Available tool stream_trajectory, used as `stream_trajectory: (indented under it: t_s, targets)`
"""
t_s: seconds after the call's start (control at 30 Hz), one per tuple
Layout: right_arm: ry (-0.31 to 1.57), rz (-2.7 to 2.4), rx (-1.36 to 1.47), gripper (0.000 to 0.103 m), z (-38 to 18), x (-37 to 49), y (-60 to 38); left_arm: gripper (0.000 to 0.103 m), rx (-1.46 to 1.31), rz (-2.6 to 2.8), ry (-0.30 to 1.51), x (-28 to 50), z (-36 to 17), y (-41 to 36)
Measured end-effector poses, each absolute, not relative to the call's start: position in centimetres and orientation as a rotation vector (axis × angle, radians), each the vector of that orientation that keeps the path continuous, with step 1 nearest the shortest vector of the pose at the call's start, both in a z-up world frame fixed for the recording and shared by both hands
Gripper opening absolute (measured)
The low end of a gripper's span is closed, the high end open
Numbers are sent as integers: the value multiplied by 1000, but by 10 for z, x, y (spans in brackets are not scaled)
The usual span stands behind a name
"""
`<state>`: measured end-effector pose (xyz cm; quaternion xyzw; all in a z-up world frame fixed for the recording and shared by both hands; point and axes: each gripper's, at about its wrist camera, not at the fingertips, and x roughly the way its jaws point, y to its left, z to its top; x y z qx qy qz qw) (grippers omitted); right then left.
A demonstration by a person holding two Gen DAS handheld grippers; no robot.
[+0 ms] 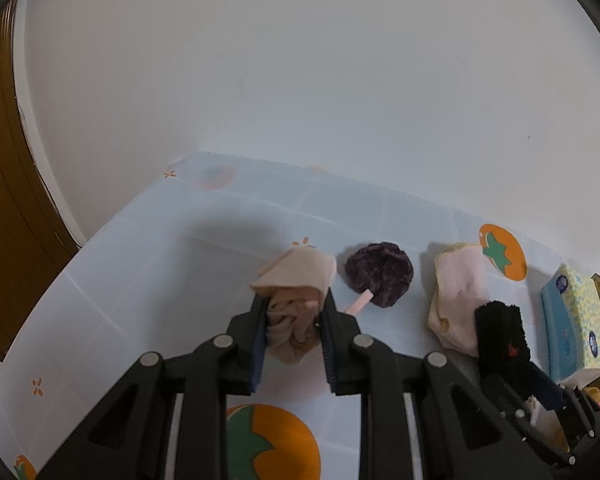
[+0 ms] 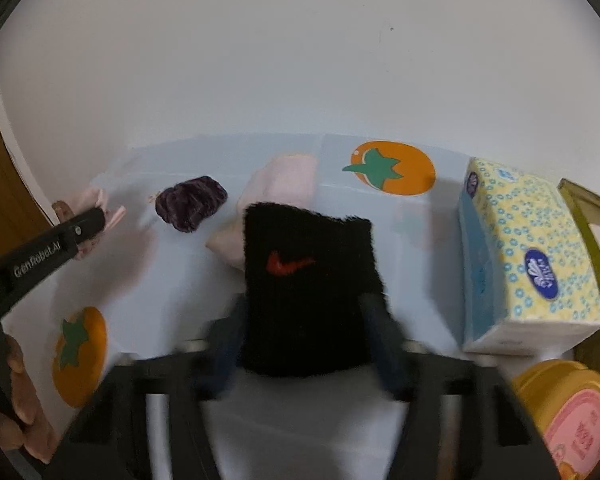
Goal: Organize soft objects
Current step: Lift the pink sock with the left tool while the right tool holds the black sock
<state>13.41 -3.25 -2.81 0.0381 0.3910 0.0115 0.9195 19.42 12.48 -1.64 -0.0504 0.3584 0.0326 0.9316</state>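
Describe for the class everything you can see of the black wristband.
The black wristband is a short fuzzy terry-cloth tube with a red swoosh logo on its front. It stands between the right gripper's blurred fingers, whose jaws look spread beside it. Its far edge overlaps the folded pink cloth on the tablecloth.

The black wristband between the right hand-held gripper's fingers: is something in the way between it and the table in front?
Yes. The folded pink cloth lies directly beyond the black wristband, partly hidden behind it. The bare tablecloth to the right, before the tissue box, looks free.
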Motion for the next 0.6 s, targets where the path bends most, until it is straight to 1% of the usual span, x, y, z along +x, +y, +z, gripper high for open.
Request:
stream_trajectory:
  t_s: [0.07, 0.17, 0.27, 0.47, 0.6]
  targets:
    - [806, 19, 86, 31, -27, 131, -36, 22, -104, 68, 735, 195, -16, 126]
    - [793, 34, 120, 25, -24, 124, -40, 22, -101, 69, 734, 195, -16, 126]
    - [735, 69, 154, 24, -13, 110, -41, 22, -101, 70, 729, 193, -15, 127]
    - [565, 36, 97, 24, 13, 76, -40, 22, -75, 41, 690, 187, -15, 127]
    - [513, 5, 71, 24, 21, 61, -45, 22, -61, 10, 669, 178, -17, 122]
